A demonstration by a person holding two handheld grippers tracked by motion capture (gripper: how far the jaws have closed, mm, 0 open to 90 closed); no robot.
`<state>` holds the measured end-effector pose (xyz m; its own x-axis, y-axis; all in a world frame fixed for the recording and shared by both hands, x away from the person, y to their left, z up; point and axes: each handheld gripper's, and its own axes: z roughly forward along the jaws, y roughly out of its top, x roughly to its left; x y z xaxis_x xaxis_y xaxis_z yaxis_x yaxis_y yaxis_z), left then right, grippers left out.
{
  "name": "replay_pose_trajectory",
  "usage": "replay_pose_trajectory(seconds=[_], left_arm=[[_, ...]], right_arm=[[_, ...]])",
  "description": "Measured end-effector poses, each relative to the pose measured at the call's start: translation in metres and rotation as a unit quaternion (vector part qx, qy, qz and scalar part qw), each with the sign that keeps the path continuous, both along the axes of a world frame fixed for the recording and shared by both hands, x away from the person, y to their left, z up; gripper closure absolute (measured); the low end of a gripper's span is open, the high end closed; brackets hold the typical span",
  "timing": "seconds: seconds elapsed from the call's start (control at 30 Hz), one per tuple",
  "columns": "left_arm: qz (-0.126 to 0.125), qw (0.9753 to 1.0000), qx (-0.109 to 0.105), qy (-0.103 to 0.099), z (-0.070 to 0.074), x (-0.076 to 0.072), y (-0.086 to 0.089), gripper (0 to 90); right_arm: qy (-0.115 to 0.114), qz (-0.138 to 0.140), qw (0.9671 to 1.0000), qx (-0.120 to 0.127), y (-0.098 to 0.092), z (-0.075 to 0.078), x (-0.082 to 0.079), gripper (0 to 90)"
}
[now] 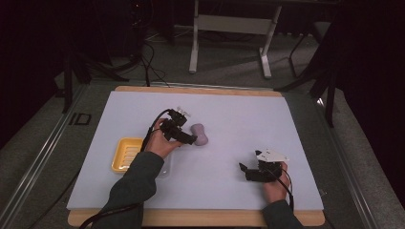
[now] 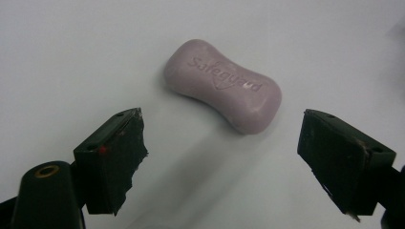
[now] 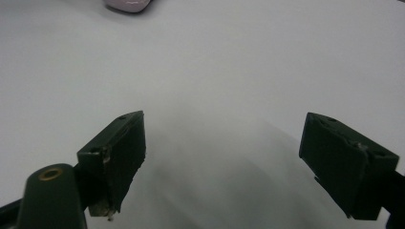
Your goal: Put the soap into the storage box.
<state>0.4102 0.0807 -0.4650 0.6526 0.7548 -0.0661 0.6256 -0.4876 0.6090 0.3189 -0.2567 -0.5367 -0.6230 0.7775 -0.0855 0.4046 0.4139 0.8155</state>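
Note:
A mauve bar of soap lies flat on the white table sheet near the middle. In the left gripper view the soap shows raised lettering and sits just beyond the jaws, apart from them. My left gripper is open right beside the soap, its jaws spread wide. A yellow ribbed soap dish rests left of that hand. My right gripper stands open at the front right over bare sheet; the soap's edge peeks in at the top of its view.
The white sheet covers a wooden board whose edges show front and back. A clear tray lies by the dish under the left forearm. Beyond the table stand a white frame's legs and cables on the floor.

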Motion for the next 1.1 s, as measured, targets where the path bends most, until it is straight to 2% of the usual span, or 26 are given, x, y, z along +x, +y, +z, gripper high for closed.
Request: replay_pose_trajectory(seconds=[0.13,0.37,0.73,0.97,1.1], left_arm=[[-0.003,1.0000,0.004,0.003,0.001,0.002,-0.006,16.6],[0.007,0.9999,0.008,0.011,-0.001,0.008,-0.012,15.9],[0.017,0.9996,0.008,0.023,-0.012,0.017,-0.023,14.9],[0.041,0.9981,-0.021,0.042,-0.016,0.024,-0.028,14.3],[0.048,0.9977,-0.016,0.045,-0.018,0.027,-0.031,11.3]], right_arm=[[0.000,0.000,1.0000,0.001,0.000,0.000,0.000,15.6],[0.000,0.000,1.0000,0.000,0.000,0.000,0.000,15.6],[-0.001,0.002,1.0000,-0.001,0.000,0.000,0.000,15.6],[-0.001,0.004,1.0000,-0.002,0.000,0.000,0.000,15.6],[0.000,0.003,1.0000,-0.001,0.000,0.000,0.000,15.6]])
